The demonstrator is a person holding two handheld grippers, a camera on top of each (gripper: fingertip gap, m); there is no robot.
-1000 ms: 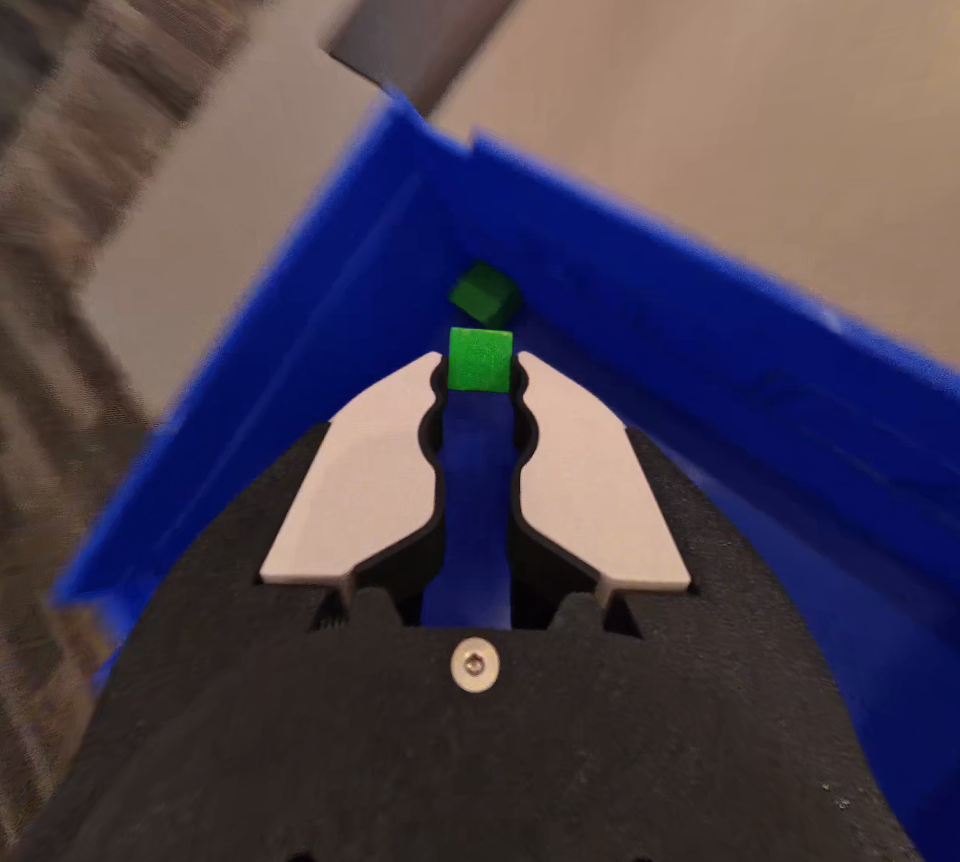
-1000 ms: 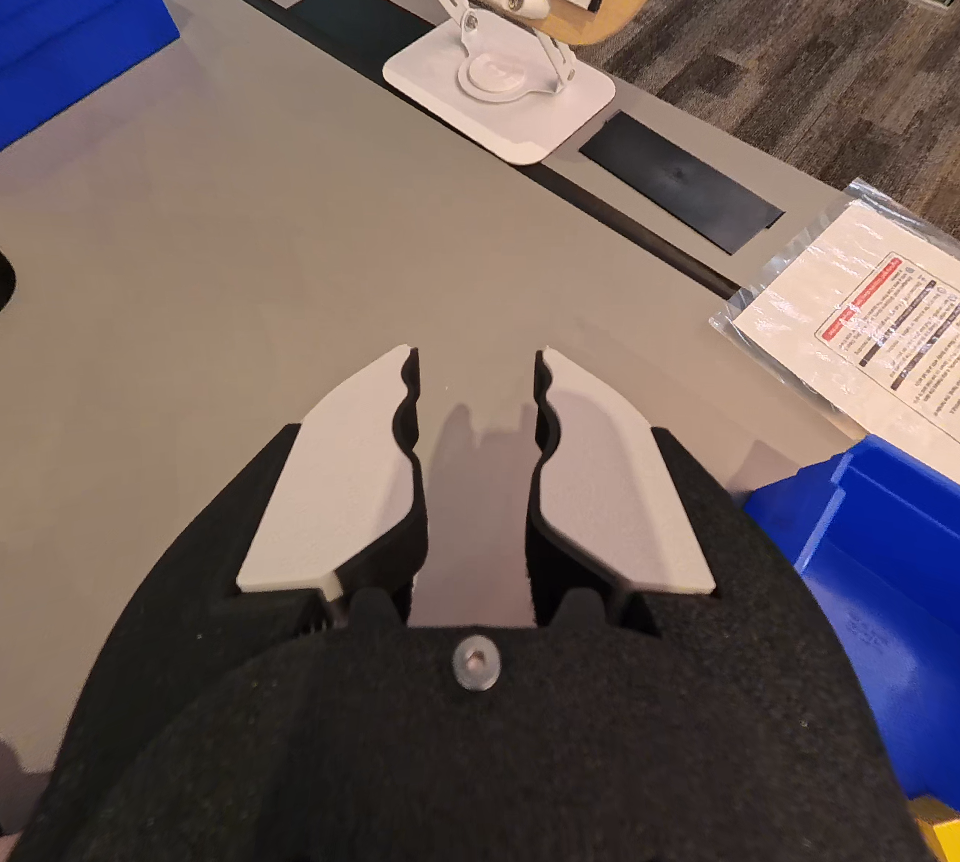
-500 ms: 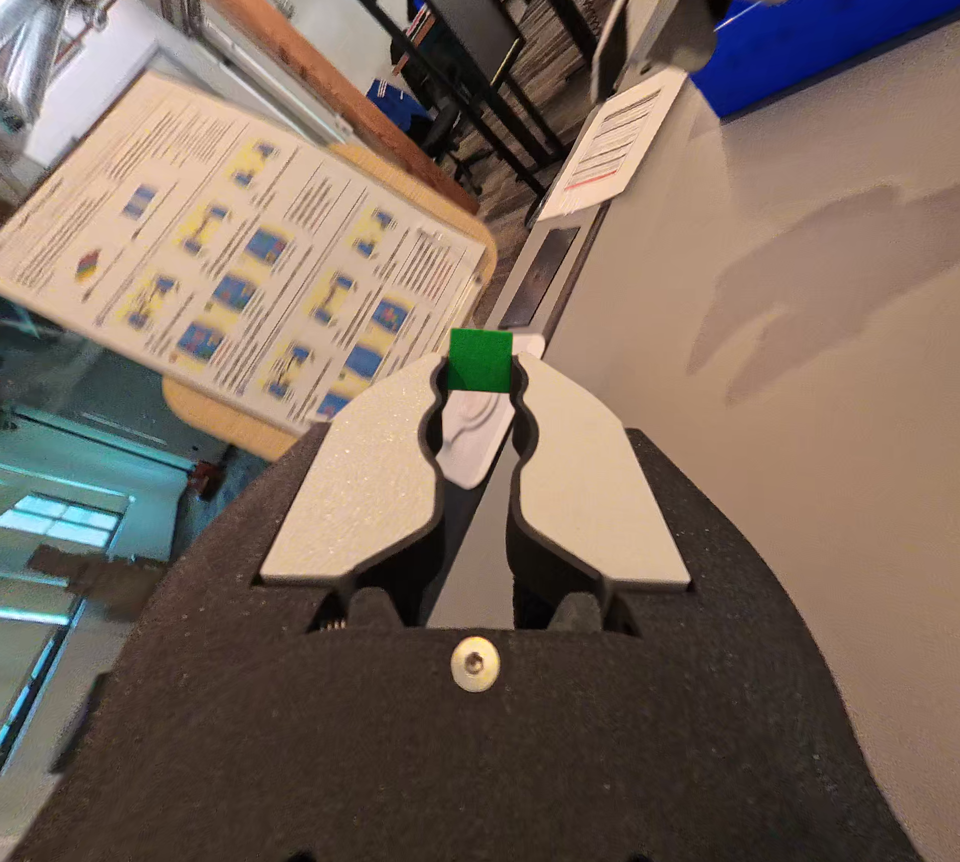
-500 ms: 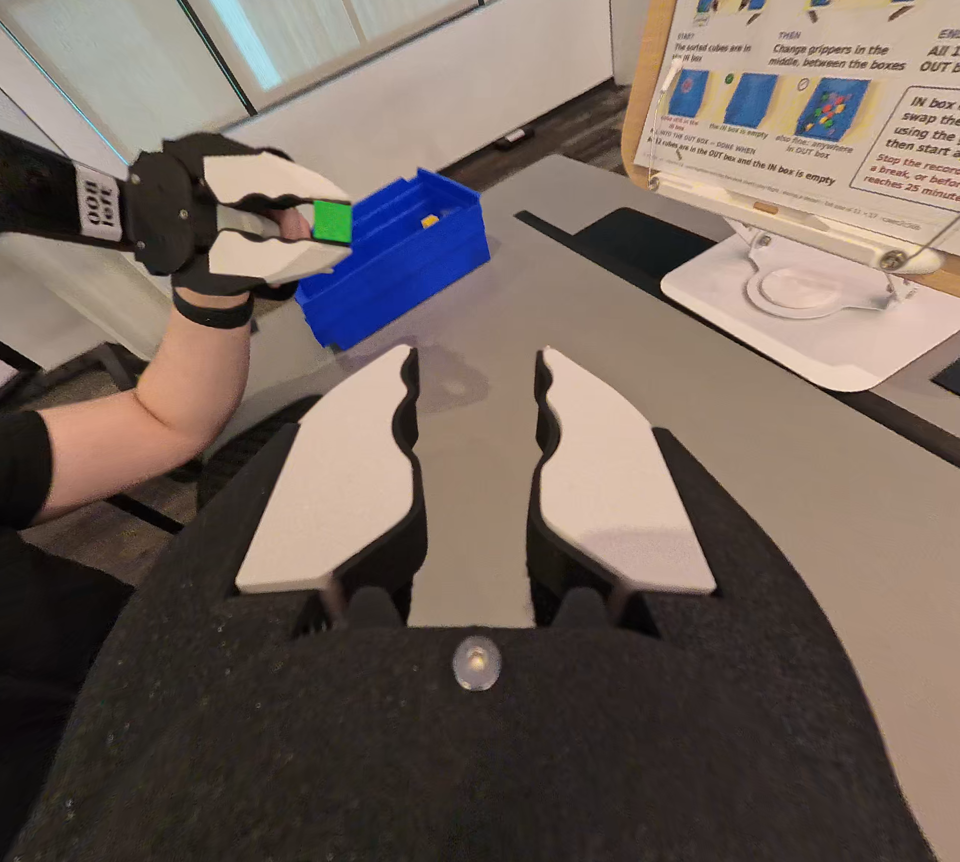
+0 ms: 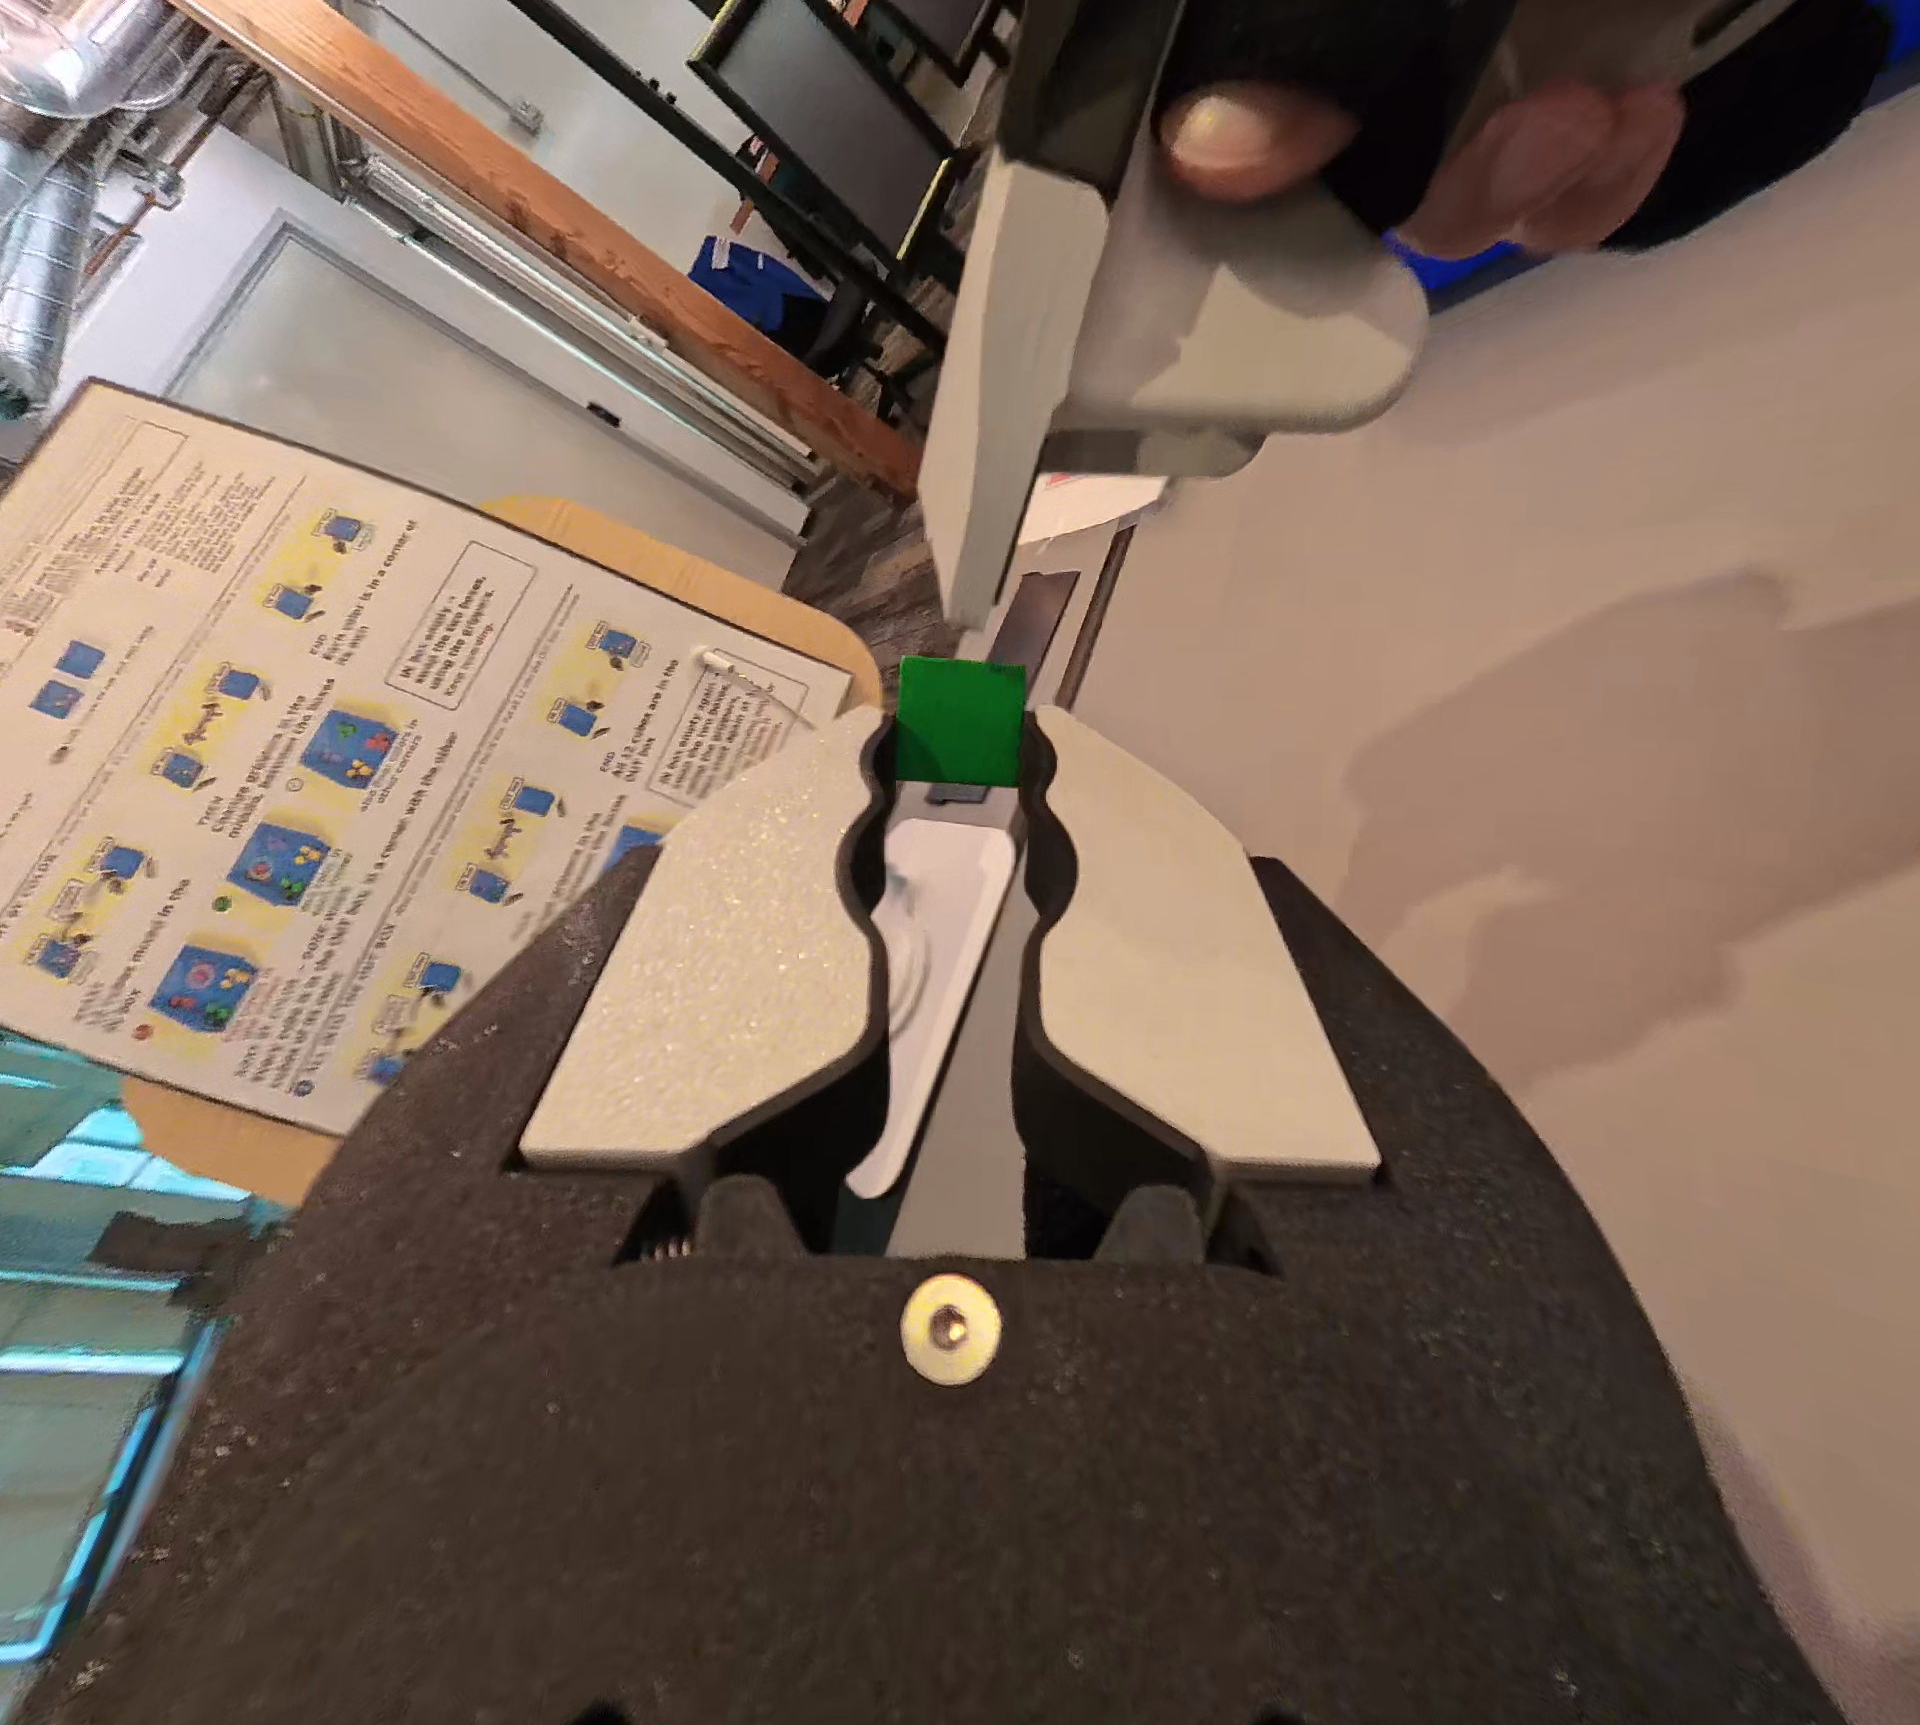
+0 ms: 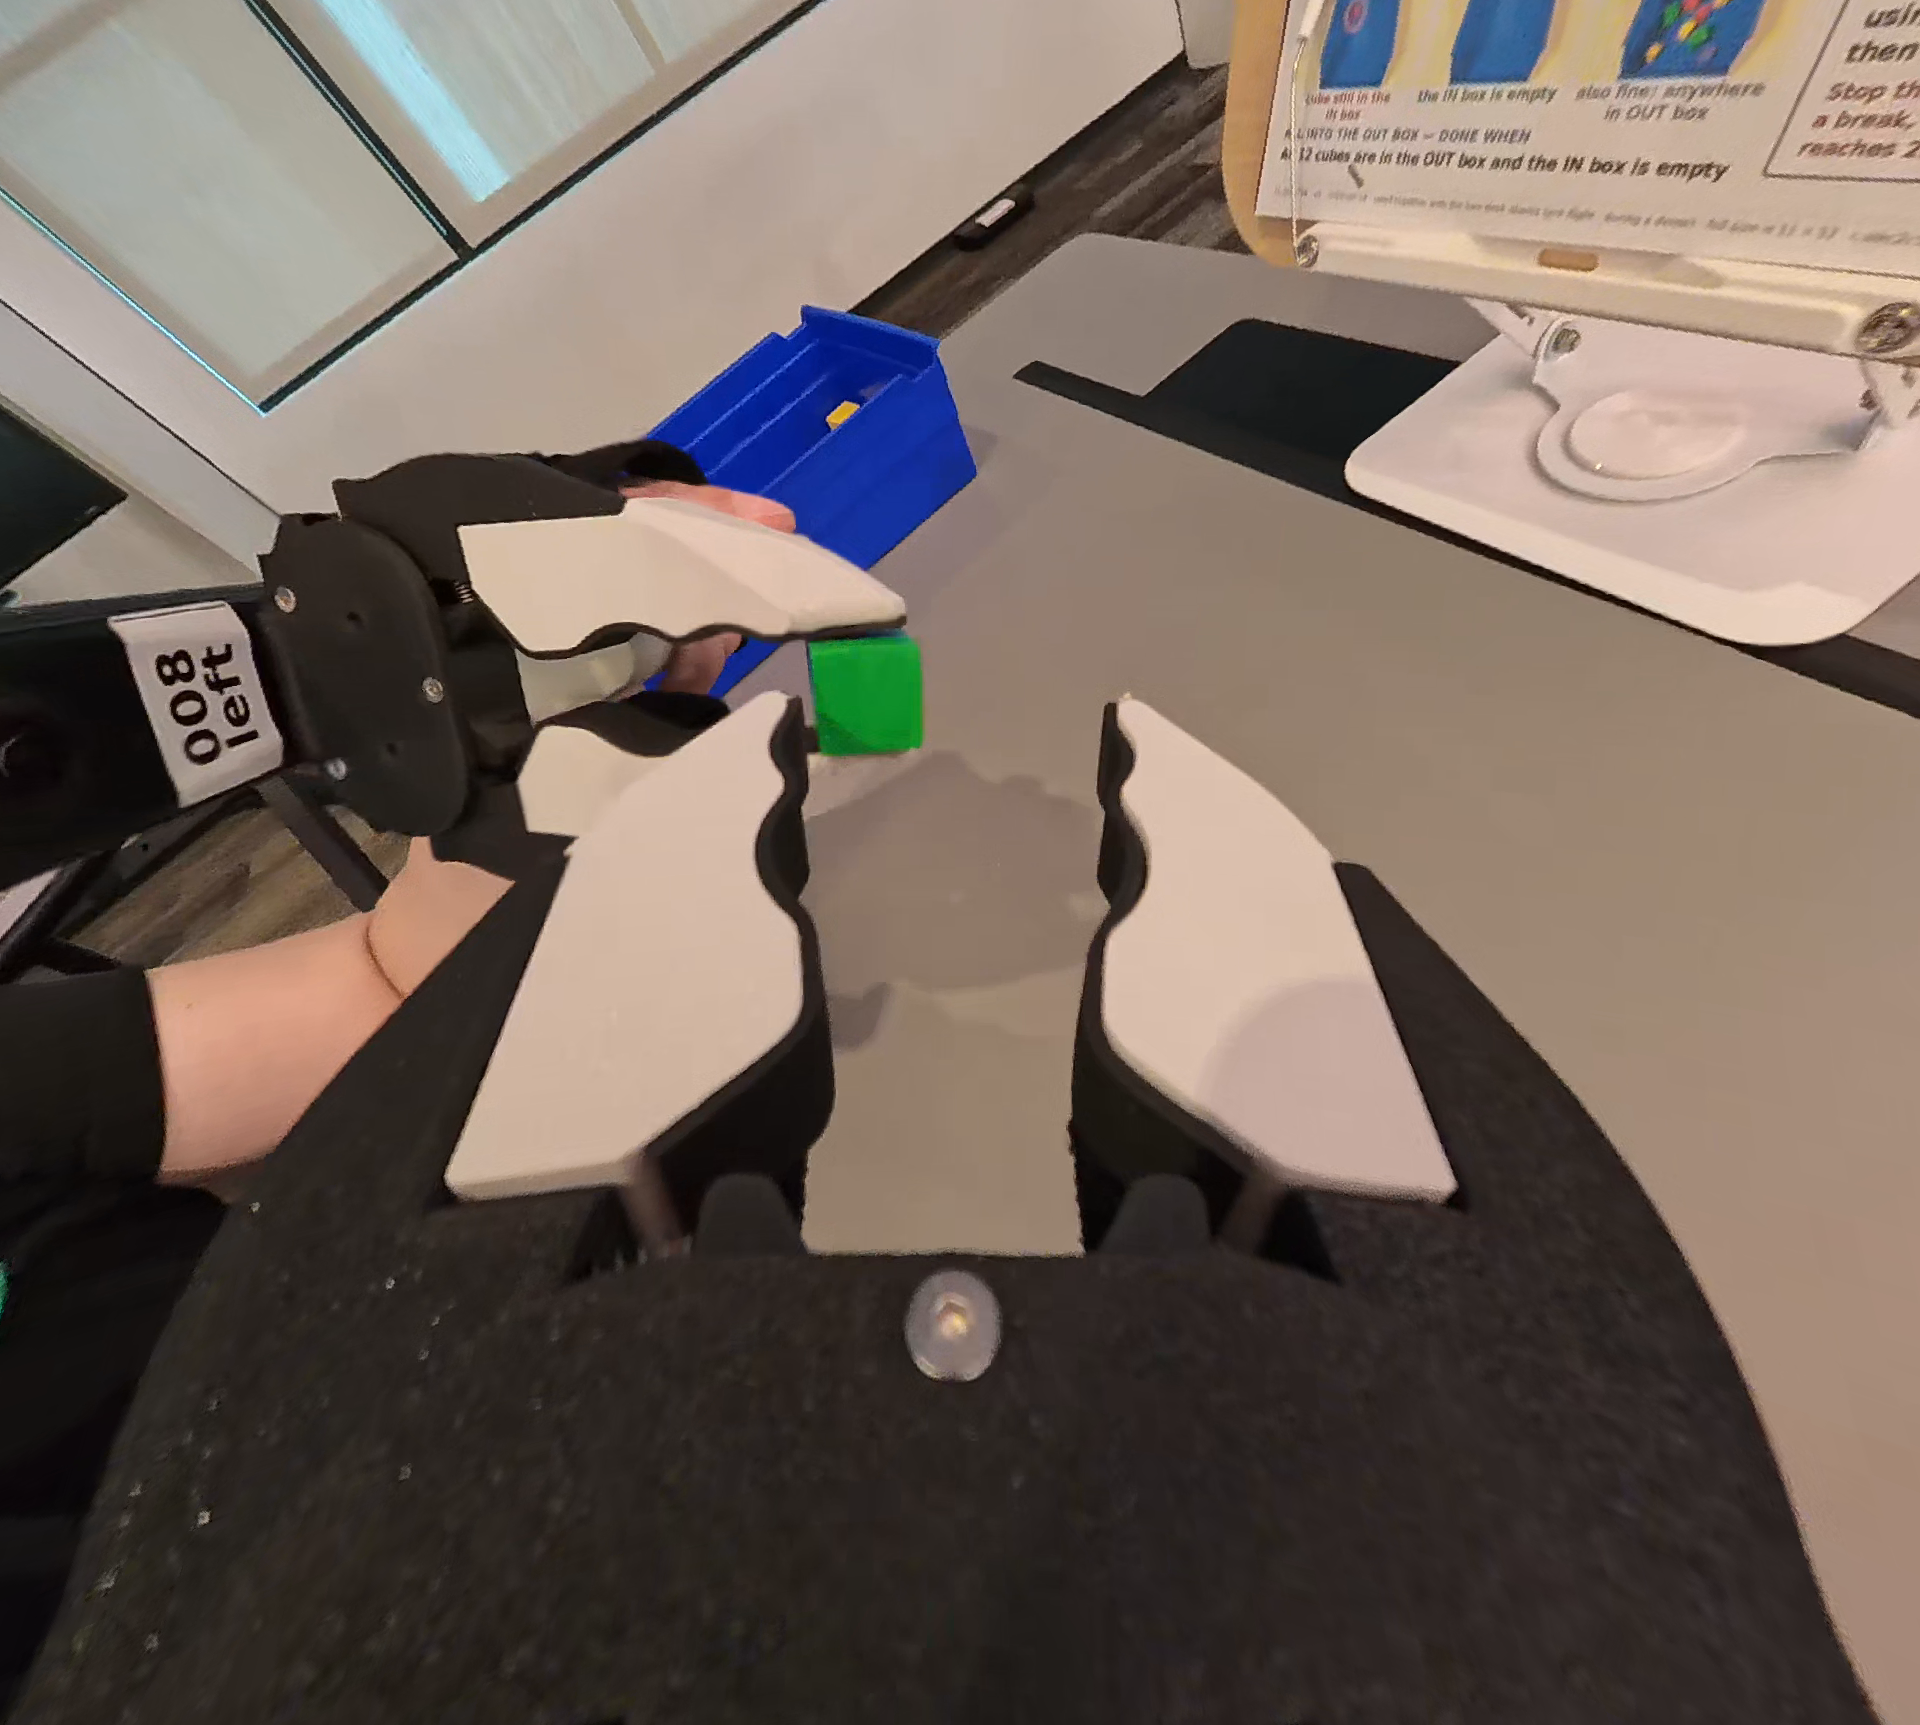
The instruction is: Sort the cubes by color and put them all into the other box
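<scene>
My left gripper (image 5: 958,745) is shut on a green cube (image 5: 961,709) and holds it in the air over the grey table (image 5: 1558,844). In the right wrist view the same green cube (image 6: 868,693) sits just past my right gripper's left fingertip, under the left gripper's upper finger (image 6: 675,574). My right gripper (image 6: 951,725) is open and empty, jaws wide apart, facing the cube. It also shows in the left wrist view (image 5: 1143,325), close above the cube. A blue box (image 6: 894,470) stands at the table's far left edge with a yellow cube (image 6: 842,415) inside.
An instruction board (image 6: 1558,13) on a white stand (image 6: 1662,470) stands at the table's back right; it also shows in the left wrist view (image 5: 312,740). A person's hand and forearm (image 6: 291,1000) hold the left gripper. Bare grey table (image 6: 1455,844) lies under both grippers.
The left gripper lifted the green cube out of the blue box and carried it over the table up to the right gripper. The right gripper swung left to face it, still open.
</scene>
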